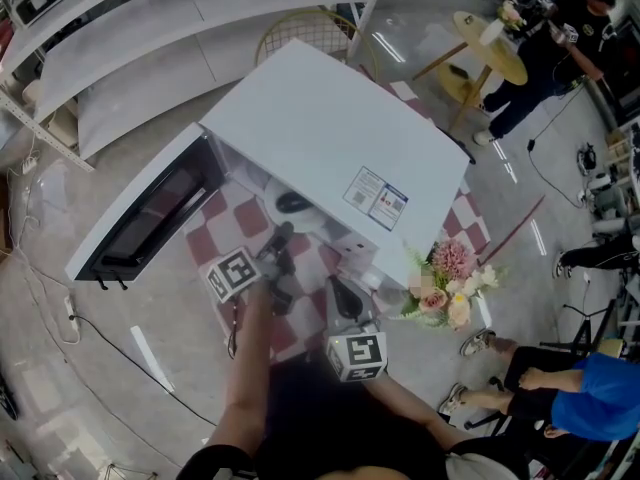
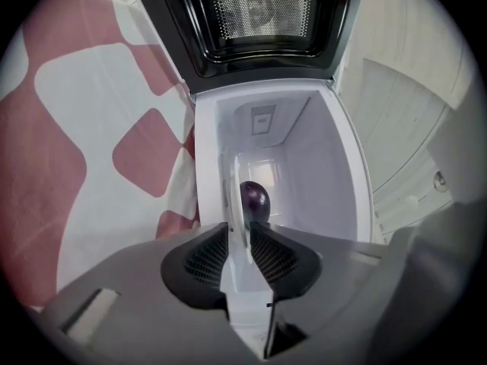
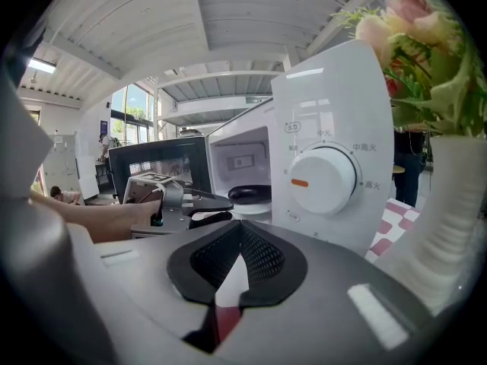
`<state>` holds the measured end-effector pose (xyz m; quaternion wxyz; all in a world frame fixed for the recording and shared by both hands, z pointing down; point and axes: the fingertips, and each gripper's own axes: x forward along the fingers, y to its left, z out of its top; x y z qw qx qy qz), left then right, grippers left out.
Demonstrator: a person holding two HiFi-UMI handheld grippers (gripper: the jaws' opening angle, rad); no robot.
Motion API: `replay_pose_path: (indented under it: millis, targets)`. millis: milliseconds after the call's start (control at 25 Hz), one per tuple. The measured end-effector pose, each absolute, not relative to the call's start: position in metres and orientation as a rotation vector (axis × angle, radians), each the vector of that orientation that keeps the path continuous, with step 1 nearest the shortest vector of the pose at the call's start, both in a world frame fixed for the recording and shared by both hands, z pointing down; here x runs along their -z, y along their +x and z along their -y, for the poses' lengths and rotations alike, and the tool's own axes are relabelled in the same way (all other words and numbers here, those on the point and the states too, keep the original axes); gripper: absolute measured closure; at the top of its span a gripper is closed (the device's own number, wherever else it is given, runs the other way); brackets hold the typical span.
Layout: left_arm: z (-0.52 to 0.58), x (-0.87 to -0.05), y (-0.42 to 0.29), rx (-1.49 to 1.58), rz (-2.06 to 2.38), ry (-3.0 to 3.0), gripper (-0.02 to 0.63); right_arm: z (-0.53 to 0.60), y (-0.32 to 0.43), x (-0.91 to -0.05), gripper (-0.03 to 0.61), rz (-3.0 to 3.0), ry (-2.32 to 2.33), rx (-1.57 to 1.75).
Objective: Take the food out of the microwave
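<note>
- Eggplant (image 2: 254, 199) is the food here: dark purple and glossy, lying on a white plate (image 2: 237, 198) inside the microwave (image 1: 330, 138), whose door (image 1: 150, 218) hangs wide open.
- Left claw (image 2: 240, 230) reaches into the opening and looks pinched on the plate's near rim, with the thin edge running up between its jaws.
- Right claw (image 3: 240, 230) sits out front by the dial (image 3: 323, 179), jaws closed on nothing.
- From where I stand, the plate is the sensible handle: stiff, thin-rimmed and probably slick under the pads (and breakable if it drops onto the desk (image 1: 240, 223)).
- As for the eggplant itself, it seems light, smooth and rounded, so I'd expect it to roll if the plate tips. Keeping the plate level on the way out matters.
- Holding one side of the rim will likely let the plate sag, so the free claw could support the other edge.
</note>
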<state>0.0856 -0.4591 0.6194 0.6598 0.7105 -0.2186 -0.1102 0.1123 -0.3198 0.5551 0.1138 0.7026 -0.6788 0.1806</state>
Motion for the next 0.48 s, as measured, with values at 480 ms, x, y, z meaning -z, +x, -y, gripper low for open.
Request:
replay_pose_path:
  millis: [480]
  targets:
    - [0.4608, -0.6187, 0.0906, 0.262, 0.483, 1.574, 0.580, 0.3183, 0.1167, -0.5563, 0.578, 1.984, 2.060, -0.534]
